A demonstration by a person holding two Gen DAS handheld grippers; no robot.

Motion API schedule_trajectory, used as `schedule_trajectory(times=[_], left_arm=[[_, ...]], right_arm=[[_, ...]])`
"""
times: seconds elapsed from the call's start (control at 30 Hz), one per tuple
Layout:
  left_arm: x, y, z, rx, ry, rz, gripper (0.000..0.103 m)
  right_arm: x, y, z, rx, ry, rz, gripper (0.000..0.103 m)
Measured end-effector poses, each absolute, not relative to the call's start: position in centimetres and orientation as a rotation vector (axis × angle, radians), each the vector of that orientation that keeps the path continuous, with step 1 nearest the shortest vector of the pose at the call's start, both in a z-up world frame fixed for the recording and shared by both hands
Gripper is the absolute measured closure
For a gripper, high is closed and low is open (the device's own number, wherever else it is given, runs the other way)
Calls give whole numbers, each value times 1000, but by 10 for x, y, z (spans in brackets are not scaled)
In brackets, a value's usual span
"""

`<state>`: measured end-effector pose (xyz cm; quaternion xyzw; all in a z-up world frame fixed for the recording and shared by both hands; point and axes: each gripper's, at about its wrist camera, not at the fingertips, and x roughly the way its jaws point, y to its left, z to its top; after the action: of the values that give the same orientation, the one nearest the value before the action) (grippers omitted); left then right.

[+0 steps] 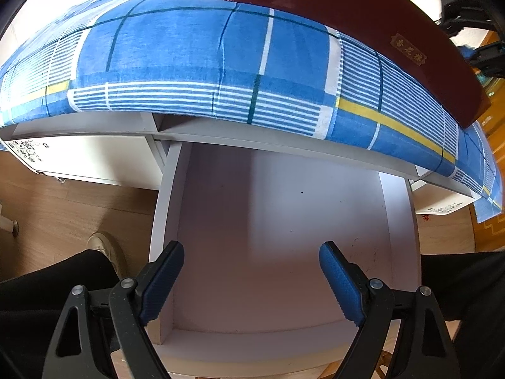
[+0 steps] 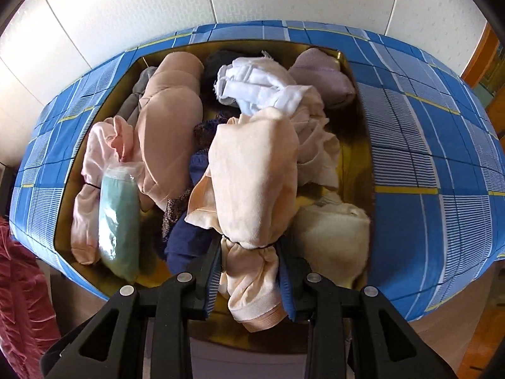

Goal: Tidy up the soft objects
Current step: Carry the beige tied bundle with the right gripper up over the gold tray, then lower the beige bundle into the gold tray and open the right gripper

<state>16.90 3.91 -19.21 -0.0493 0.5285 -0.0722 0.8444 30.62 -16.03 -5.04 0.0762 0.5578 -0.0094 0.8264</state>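
Note:
In the right wrist view my right gripper (image 2: 249, 252) is shut on a peach rolled garment (image 2: 252, 177) tied with a black band, held over a gold-lined box (image 2: 363, 145) full of soft clothes: a beige bra (image 2: 170, 126), a pink bundle (image 2: 94, 164), a green bagged roll (image 2: 118, 218), white cloth (image 2: 252, 88), a lilac piece (image 2: 322, 72), a cream roll (image 2: 334, 237). In the left wrist view my left gripper (image 1: 251, 271) is open and empty above a pulled-out white drawer (image 1: 277, 221).
The blue checked tablecloth (image 1: 189, 57) covers the table above the drawer. A dark red box lid (image 1: 363, 25) lies on it at the right. A person's dark legs and a shoe (image 1: 104, 246) are at the left. Red cloth (image 2: 22, 284) hangs at the left.

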Motion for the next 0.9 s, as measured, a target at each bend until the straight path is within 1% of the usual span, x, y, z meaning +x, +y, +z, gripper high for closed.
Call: schedule_trajectory(times=[0.17, 0.3, 0.5, 0.67, 0.9], left_arm=[[171, 38, -195, -101, 1122, -158, 15], [170, 35, -196, -91, 1125, -163, 15], [169, 33, -198, -77, 1126, -165, 15], [168, 33, -198, -70, 1124, -165, 15], [167, 33, -198, -64, 1120, -164, 15]], right_arm=[[309, -160, -61, 156, 1179, -32, 71], [310, -157, -61, 104, 1171, -28, 71], [303, -162, -58, 108, 1171, 4, 69], [291, -156, -42, 50, 1143, 10, 65], [276, -154, -15, -25, 1071, -10, 64]])
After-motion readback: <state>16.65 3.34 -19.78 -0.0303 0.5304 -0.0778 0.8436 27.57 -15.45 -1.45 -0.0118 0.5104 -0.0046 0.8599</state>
